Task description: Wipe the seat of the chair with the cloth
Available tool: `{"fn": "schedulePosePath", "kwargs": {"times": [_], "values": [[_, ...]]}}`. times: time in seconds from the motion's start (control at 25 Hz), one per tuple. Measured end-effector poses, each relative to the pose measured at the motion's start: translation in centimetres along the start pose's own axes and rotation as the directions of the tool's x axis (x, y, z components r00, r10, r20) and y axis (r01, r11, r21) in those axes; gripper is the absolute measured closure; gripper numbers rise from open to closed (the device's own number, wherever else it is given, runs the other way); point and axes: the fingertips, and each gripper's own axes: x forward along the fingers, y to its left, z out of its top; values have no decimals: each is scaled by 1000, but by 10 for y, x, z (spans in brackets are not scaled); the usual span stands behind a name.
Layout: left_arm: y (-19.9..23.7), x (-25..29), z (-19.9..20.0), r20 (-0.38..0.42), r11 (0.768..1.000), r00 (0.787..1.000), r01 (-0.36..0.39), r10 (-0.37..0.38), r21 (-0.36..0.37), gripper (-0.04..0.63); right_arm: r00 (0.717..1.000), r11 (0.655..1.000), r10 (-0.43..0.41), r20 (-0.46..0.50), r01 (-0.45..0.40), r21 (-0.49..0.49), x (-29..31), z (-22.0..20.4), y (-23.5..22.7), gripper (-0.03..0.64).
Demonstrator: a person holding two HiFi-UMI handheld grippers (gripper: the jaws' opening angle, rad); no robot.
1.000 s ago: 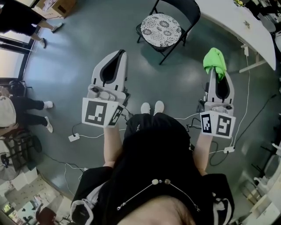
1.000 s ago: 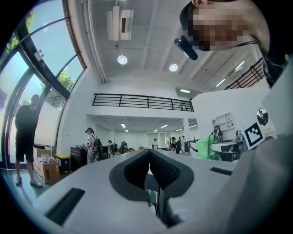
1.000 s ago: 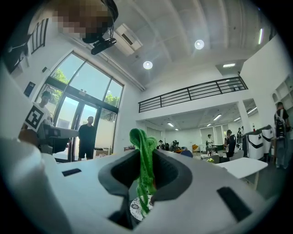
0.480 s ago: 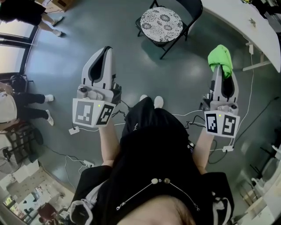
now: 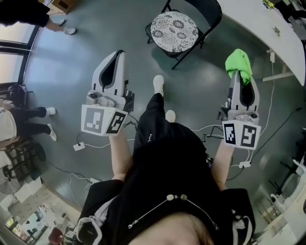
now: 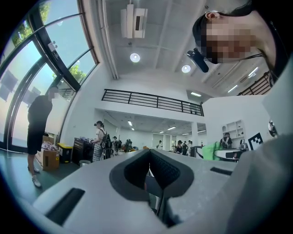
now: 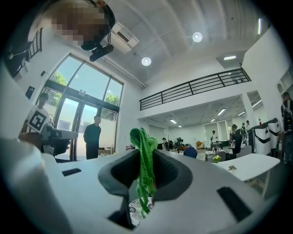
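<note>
Two grippers hang well short of the seat [image 5: 174,31], upper centre: right gripper [image 7: 145,183] pinches the cloth [image 5: 239,63], left gripper [image 5: 118,53] pressed together, empty. Approach step, apparently; next, bring cloth onto it.

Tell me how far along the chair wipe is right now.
Done: the green cloth is picked up, with the right gripper shut on it.
In hand: the approach. One shoe is stepped out toward the chair, which stands ahead, apart from both grippers.
Left: all the wiping. The cloth has not yet touched the patterned seat. The left gripper is shut and empty.
</note>
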Motion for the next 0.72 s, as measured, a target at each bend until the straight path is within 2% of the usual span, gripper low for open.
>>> {"fn": "schedulePosePath", "kwargs": {"times": [0.4,0.72], "values": [[84,118,-21,-30,999,999,25,-24,22,589,999,998,-2,-37,0,-56,134,-17,2,531],[152,191,-40,-69,997,996,65,-63,31,589,994,992,31,-105,-43,-119,241,-45,20,531]]}}
